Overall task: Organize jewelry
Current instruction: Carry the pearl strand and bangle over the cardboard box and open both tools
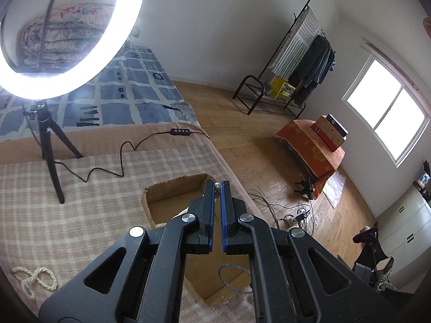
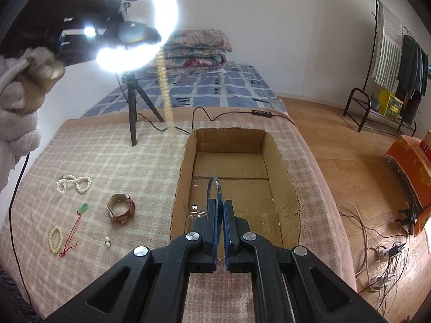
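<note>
Blue bangle (image 2: 214, 188) stands upright over the open cardboard box (image 2: 282, 177). A long bead strand (image 2: 164, 91) hangs blurred beside it. On the plaid surface: pearl necklace (image 2: 74, 183), brown watch (image 2: 121, 207), bead bracelet (image 2: 55, 239), green pendant (image 2: 84, 207), small earrings (image 2: 107, 242).

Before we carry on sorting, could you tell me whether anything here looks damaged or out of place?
The cardboard box looks rough: its top rim is torn and ragged, with no flaps, and a notch is torn in its right wall. Jewelry such as the watch lies loose on the blanket beside it.
</note>
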